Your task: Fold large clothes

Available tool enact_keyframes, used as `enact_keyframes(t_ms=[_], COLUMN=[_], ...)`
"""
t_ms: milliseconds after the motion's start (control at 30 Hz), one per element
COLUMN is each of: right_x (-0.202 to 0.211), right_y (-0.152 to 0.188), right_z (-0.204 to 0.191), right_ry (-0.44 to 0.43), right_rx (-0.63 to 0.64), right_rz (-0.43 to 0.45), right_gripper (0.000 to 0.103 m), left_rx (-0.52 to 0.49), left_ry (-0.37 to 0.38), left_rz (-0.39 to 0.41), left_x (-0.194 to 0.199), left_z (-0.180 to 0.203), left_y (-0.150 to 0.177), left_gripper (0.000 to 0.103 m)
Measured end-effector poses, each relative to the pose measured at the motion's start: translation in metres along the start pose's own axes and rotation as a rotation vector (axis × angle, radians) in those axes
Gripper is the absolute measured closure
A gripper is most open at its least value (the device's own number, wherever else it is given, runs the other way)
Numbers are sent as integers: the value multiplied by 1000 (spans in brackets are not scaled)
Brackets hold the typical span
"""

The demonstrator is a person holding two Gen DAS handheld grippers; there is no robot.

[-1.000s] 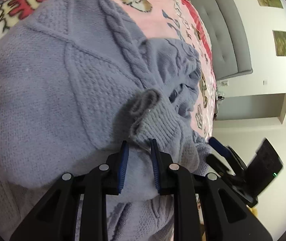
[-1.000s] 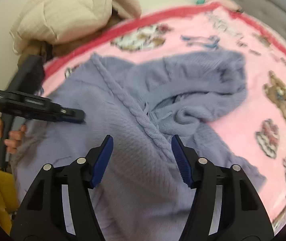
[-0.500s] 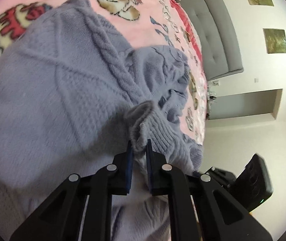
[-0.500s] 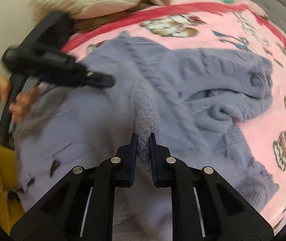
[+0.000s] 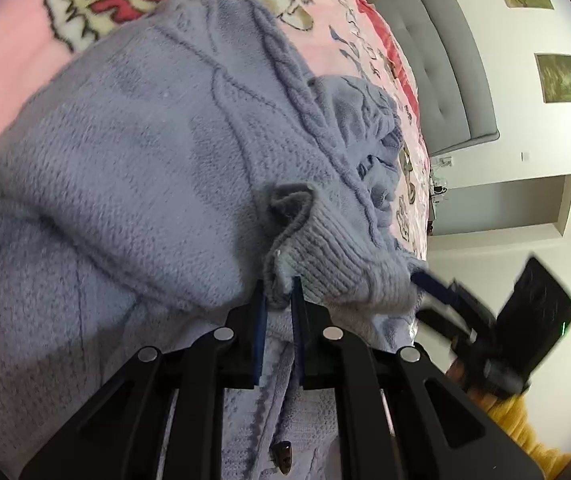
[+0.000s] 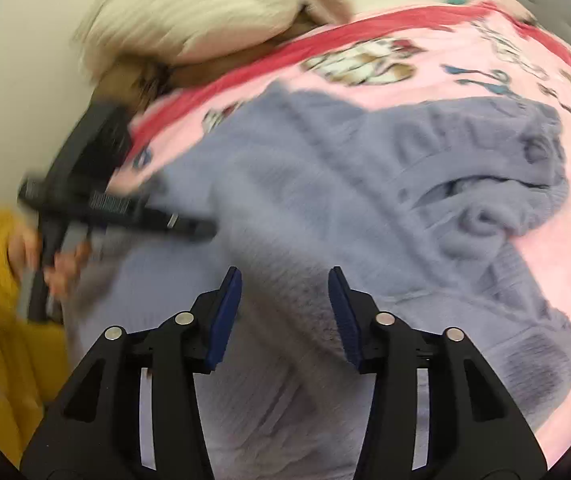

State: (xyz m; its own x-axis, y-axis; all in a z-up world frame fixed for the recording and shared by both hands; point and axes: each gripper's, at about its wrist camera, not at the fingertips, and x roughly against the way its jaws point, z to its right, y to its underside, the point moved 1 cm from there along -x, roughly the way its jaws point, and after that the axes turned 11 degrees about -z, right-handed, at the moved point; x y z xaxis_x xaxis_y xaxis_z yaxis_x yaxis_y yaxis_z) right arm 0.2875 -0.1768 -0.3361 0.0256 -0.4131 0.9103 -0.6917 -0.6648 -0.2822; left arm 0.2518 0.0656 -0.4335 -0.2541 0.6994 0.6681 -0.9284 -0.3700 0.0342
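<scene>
While the lavender knit sweater [image 5: 133,168] lies spread over the pink blanket [image 6: 465,60] on the bed, we find the fold only at its gathering stage. The left gripper [image 5: 277,300] has its jaws pressed nearly together on the ribbed cuff [image 5: 325,248], which bunches up just ahead of the jaw tips. The right gripper [image 6: 285,292] has its jaws spread wide, with sweater body lying between and beneath them; we cannot tell whether the pads touch the knit.

We judge the step in hand to be carrying the sleeve across the body. The next move calls for the left jaws to keep their pinch and lay the cuff flat over the torso, while the right jaws take a new hold on an edge or hem.

As to pose, the left gripper points low along the garment, towards the grey headboard [image 5: 437,60] far ahead of it. The right gripper angles down over the middle of the sweater; the crumpled neck and hood lie ahead and to its right. The cream pillow [image 6: 205,12] sits far ahead-left.
</scene>
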Motion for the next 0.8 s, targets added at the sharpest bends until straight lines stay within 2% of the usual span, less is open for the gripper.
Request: enact_keyframes(t_ms=[33,133,167,233,333,400,467,567,633,667,733,800], right_x=[-4,-22,-23,-22,-45,-62,-70,-71,-68,-67,-59,-41], right_y=[-7,-22,-25,-32,-39,-36,-32,-31,-32,-34,-38,-46], right_z=[11,38,43,51,46,33,20,12,4,0,-7,-14], right_ry=[-17,-140,-181,-206,-164,-141,-113,-79,-37,-3,8,31], right_rx=[-27,-102,-124,-153,-94,0,68,88,120,135,140,150], right_rz=[-19,-95,-92,-75,-214,-314,-356,-358,-344,-342,-335,-285], right_gripper=[58,59,59,58,61,62,63,71,97,96,97,97], left_rx=[-8,-5,0,-1,-8,7,0,-19,-17,-18,-42,-81], left_ry=[-4,-1,3,9,11,23,11,-9,-12,-14,-32,-53], left_rz=[0,-4,-7,-10,-11,-12,-14,-16,-15,-12,6,32], left_x=[0,-1,0,4,5,6,6,4,4,4,8,14], left_z=[1,-1,-4,-10,-13,-16,-16,-13,-11,-8,3,15], left_y=[0,0,1,6,11,13,13,12,11,10,7,4], left_gripper=[92,92,92,92,92,92,92,92,92,92,92,92])
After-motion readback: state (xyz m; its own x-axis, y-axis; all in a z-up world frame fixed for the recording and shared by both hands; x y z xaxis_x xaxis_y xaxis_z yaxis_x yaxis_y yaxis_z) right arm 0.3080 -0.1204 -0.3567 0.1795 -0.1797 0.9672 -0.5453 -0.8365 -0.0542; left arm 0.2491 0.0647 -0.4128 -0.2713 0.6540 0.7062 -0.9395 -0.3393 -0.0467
